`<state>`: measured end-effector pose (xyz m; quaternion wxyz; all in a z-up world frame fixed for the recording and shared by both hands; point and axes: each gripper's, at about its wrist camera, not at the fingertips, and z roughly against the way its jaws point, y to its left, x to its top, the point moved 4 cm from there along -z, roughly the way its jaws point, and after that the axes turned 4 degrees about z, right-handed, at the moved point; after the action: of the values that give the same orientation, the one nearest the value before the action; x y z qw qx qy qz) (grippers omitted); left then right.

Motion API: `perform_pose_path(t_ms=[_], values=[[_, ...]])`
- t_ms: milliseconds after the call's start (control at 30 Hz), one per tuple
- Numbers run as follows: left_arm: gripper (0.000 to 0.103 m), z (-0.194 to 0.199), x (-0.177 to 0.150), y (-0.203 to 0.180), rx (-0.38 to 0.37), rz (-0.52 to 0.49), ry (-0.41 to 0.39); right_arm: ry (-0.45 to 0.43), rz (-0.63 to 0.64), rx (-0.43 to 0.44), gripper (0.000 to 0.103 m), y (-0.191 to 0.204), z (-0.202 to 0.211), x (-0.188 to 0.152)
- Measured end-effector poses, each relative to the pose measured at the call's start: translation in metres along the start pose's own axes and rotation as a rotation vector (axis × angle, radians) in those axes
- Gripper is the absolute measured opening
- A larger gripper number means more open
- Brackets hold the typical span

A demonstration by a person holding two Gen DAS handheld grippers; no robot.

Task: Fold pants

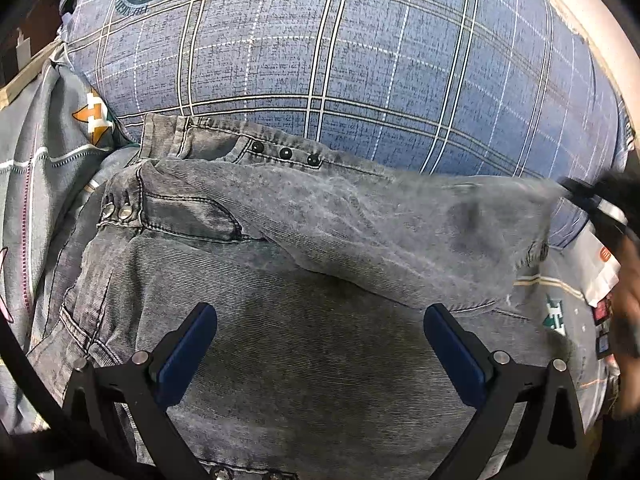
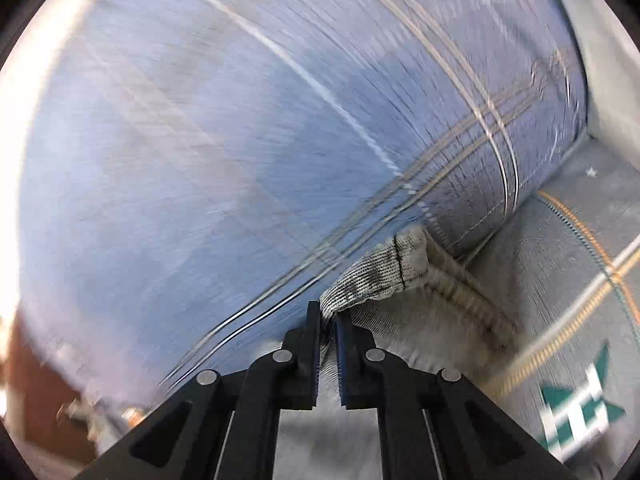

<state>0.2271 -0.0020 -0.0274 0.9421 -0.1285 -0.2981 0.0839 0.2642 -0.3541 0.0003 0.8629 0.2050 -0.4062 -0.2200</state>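
Nearest, the left gripper hovers with blue pads spread wide over the grey pants, which lie on a bed, one leg folded across toward the right. Only the right wrist view shows the right gripper pinched narrow on that leg's hem (the left view catches it as a dark blur at far right). Beyond lies a blue plaid pillow, and a grey printed sheet to the right

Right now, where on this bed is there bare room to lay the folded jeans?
Free: the blue plaid bedding beyond the grey jeans' waistband. Crowded: the right edge, with small packets and the right gripper pinching the hem. The left gripper hovers open.
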Motion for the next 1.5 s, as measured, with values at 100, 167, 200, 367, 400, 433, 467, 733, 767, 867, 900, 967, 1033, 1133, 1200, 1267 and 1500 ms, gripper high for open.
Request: perform_pose_path(t_ms=[100, 167, 200, 367, 400, 433, 467, 733, 767, 867, 900, 967, 1033, 1133, 1200, 1267, 1500], values=[[0.103, 0.008, 0.000, -0.001, -0.043, 0.014, -0.010, -0.057, 0.075, 0.072, 0.007, 0.008, 0.068, -0.050], [0.103, 0.011, -0.001, -0.004, -0.083, 0.023, -0.003, -0.077, 0.102, 0.152, 0.007, -0.003, 0.106, -0.098], [0.102, 0.012, -0.002, -0.008, -0.114, 0.030, 0.013, -0.079, 0.091, 0.173, 0.007, -0.006, 0.124, -0.097], [0.102, 0.013, 0.004, -0.029, -0.161, 0.037, 0.046, -0.052, -0.063, 0.231, 0.007, -0.065, 0.119, -0.158], [0.102, 0.011, 0.007, -0.033, -0.169, 0.042, 0.061, 0.007, -0.136, 0.264, 0.007, -0.076, 0.109, -0.167], [0.102, 0.007, 0.014, -0.040, -0.176, 0.053, 0.082, 0.022, -0.156, 0.278, 0.007, -0.079, 0.093, -0.153], [0.102, 0.002, 0.019, -0.047, -0.172, 0.065, 0.099, 0.004, -0.146, 0.289, 0.007, -0.080, 0.097, -0.148], [0.044, -0.106, 0.047, -0.096, -0.013, 0.128, 0.417, -0.009, -0.105, 0.282, 0.007, -0.075, 0.105, -0.128], [0.010, -0.116, 0.046, -0.092, -0.005, 0.157, 0.449, -0.001, -0.109, 0.282, 0.007, -0.072, 0.104, -0.123], [0.006, -0.106, 0.052, -0.084, -0.018, 0.256, 0.416, 0.053, -0.148, 0.302, 0.007, -0.079, 0.092, -0.118], [0.006, -0.087, 0.059, -0.086, -0.057, 0.264, 0.351, 0.067, -0.160, 0.316, 0.007, -0.081, 0.089, -0.116], [0.006, -0.049, 0.067, -0.091, -0.133, 0.261, 0.244, 0.045, -0.174, 0.343, 0.007, -0.084, 0.089, -0.104], [0.006, -0.007, 0.063, -0.093, -0.223, 0.281, 0.169, 0.012, -0.189, 0.408, 0.007, -0.086, 0.097, -0.096], [0.006, 0.028, 0.034, -0.090, -0.283, 0.267, 0.132, -0.066, -0.157, 0.482, 0.007, -0.085, 0.130, -0.090], [0.006, 0.032, 0.007, -0.088, -0.294, 0.242, 0.146, -0.078, -0.123, 0.472, 0.007, -0.087, 0.145, -0.095], [0.006, 0.024, -0.032, -0.080, -0.291, 0.226, 0.187, -0.057, -0.130, 0.416, 0.007, -0.098, 0.150, -0.108], [0.005, 0.010, -0.082, -0.065, -0.307, 0.250, 0.278, 0.047, -0.222, 0.241, 0.007, -0.135, 0.134, -0.158]])
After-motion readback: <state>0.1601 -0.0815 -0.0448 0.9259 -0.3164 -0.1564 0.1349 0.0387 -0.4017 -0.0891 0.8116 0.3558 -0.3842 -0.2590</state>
